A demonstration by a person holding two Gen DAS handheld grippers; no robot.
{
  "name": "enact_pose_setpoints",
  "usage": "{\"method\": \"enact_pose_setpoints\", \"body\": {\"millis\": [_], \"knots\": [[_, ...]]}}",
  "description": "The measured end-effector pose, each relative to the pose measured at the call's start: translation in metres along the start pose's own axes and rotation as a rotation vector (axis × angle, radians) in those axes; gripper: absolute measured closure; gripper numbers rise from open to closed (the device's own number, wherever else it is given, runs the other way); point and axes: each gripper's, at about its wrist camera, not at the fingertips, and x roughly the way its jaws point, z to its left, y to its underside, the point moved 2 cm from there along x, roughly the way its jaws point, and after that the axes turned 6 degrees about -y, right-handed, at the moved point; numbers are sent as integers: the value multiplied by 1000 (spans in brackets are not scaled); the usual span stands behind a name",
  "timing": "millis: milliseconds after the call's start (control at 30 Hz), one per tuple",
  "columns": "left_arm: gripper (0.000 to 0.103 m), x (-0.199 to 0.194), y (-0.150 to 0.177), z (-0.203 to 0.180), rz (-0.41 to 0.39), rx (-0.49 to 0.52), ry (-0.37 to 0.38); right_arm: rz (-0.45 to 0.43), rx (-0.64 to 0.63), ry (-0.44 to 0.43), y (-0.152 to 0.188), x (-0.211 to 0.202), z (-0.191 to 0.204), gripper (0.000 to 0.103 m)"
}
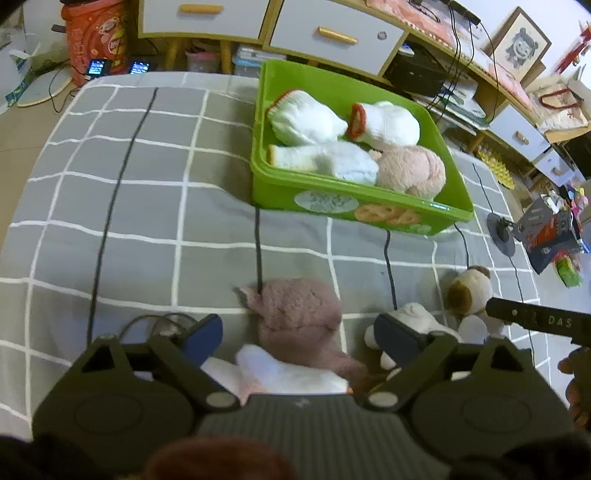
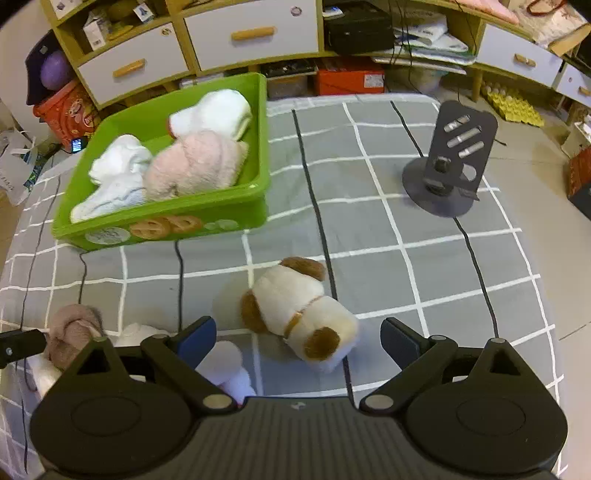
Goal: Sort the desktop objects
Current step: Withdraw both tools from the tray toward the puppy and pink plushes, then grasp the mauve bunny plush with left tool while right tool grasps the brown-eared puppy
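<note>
A mauve fuzzy sock (image 1: 295, 306) lies on the grey checked cloth (image 1: 147, 221), partly over a white sock (image 1: 291, 373). My left gripper (image 1: 297, 332) is open and straddles the mauve sock without pressing it. A brown-and-white plush dog (image 2: 299, 314) lies on its side between the fingers of my open right gripper (image 2: 299, 338), which hangs just above it. The green bin (image 1: 273, 192) holds white socks (image 1: 303, 118) and a pale pink fuzzy sock (image 1: 413, 170). In the right wrist view the bin (image 2: 236, 206) stands at the upper left.
A small white plush (image 1: 413, 317) lies between the mauve sock and the dog (image 1: 467, 288). A dark phone stand (image 2: 450, 166) stands at the cloth's right edge. Drawers (image 2: 251, 33), boxes and cables line the floor behind. A hand (image 1: 576, 384) shows at the right.
</note>
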Motion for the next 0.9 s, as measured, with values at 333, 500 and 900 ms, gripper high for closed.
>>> {"method": "enact_pose_setpoints", "body": {"millis": [333,500,900], "knots": [[31,19,2,-3,45,-24,-6,44,39,4,0,15,-16,7],[33,25,3,-3,61,-21,-17,51,48,-6,-1,22,-18,7],[44,41,8,1,105,-38,-15,59,36,-16,0,45,-15,8]]}}
